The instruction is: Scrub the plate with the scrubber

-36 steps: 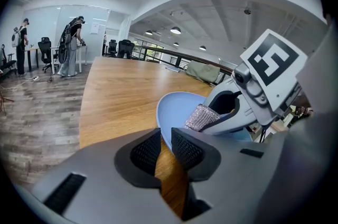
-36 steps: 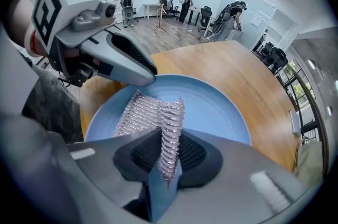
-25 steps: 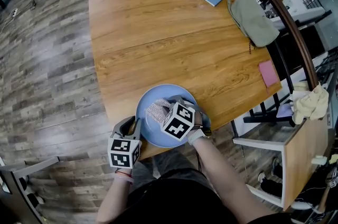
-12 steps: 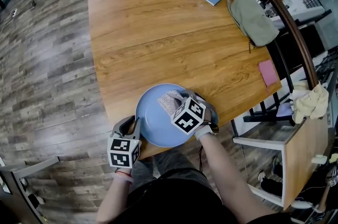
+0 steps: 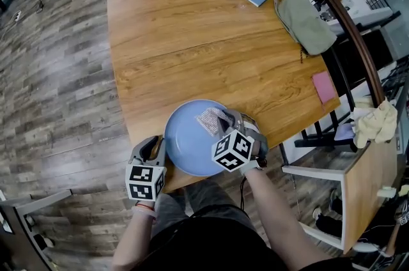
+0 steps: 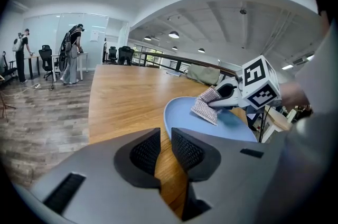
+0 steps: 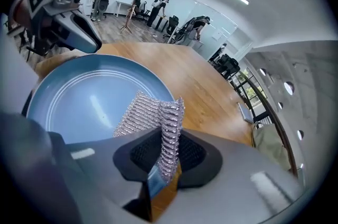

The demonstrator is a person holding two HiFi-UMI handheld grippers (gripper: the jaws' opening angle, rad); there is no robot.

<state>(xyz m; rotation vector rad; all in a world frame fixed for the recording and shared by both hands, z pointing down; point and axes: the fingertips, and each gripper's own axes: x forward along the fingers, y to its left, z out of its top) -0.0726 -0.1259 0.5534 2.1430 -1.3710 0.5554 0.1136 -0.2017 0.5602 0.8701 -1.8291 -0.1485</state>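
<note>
Wood table [image 5: 192, 27], open office. Your right gripper [image 5: 225, 123] clamps the scrubber [image 5: 208, 117], stretched forward over the plate [image 5: 184, 145]; left gripper [image 6: 165, 150] nearly closed, empty.

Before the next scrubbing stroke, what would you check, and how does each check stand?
1. Scrubber gripped: ok. The scrubber is pinched in the tongs of the right gripper.
2. Scrubber on the plate: ok. Its free end lies on the blue plate.
3. Plate steadied: not ok. The tongs of the left gripper are nearly together and empty, beside the rim rather than on it.
4. Plate fully on the table: cannot tell. It sits close to the near edge.
5. Plate surface free of other things: ok.
</note>
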